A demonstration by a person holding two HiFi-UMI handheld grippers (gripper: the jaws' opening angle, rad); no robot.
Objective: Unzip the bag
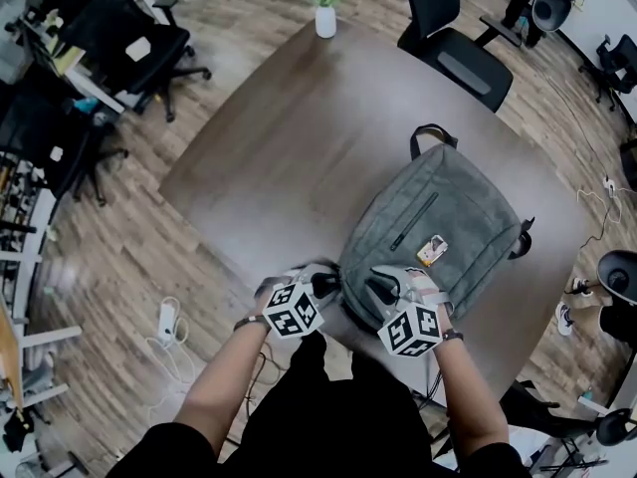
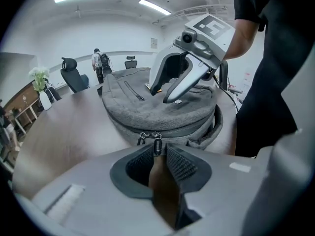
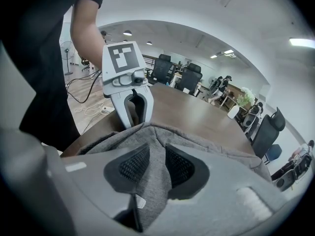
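Observation:
A grey backpack (image 1: 438,207) lies flat on the dark wooden table (image 1: 289,118), its near end toward me. My left gripper (image 1: 323,285) is at the bag's near-left corner. In the left gripper view its jaws (image 2: 158,149) stand a little apart, and a metal zipper pull (image 2: 157,143) hangs between the tips with a gap beside it. A second pull (image 2: 142,138) sits just left. My right gripper (image 1: 376,289) is shut on a raised fold of the bag's grey fabric (image 3: 155,181), which fills the space between its pads (image 3: 156,150). The two grippers face each other closely.
A small orange and white tag (image 1: 431,251) lies on the bag, and its carry handle (image 1: 433,135) points away from me. A white vase with flowers (image 1: 325,13) stands at the table's far end. Office chairs (image 1: 453,43) surround the table. Cables (image 1: 169,327) lie on the floor.

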